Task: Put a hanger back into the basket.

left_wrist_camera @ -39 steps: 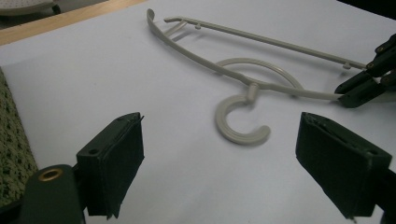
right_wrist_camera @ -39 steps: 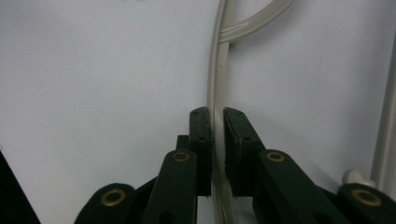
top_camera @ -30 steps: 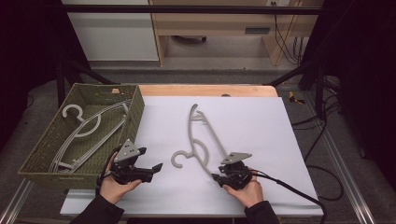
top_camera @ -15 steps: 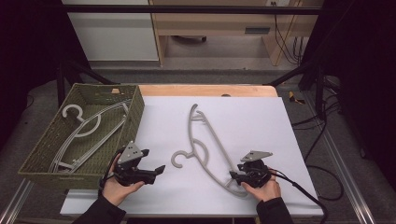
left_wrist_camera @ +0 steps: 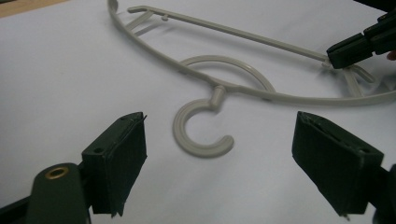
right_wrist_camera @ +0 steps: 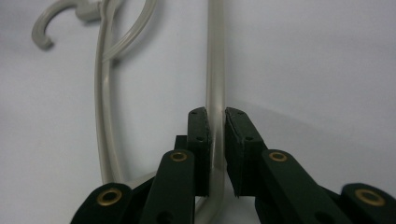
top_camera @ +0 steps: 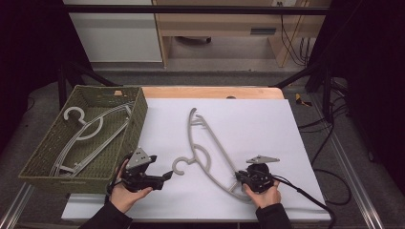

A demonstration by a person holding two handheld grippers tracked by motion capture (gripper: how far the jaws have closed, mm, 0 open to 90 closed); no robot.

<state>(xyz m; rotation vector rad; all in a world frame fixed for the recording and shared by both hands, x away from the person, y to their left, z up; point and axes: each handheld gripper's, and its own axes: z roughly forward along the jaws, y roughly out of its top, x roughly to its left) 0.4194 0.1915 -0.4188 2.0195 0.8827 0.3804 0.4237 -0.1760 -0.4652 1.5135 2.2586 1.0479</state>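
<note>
Inside, the basket holds two hangers.

Left gripper jaws wide apart, right gripper jaws just closed tight, both low

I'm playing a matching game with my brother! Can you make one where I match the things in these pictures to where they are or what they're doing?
Things:
1. left gripper
2. right gripper
3. basket
4. hanger on the white sheet

States:
A. green, holds other hangers inside
B. open, hook lying in front of it
C. lies flat, one end pinched
D. shut on a thin bar

Pairs: 1-B, 2-D, 3-A, 4-C

The right gripper has just been closing, with the hanger's bar between its pads.
</note>
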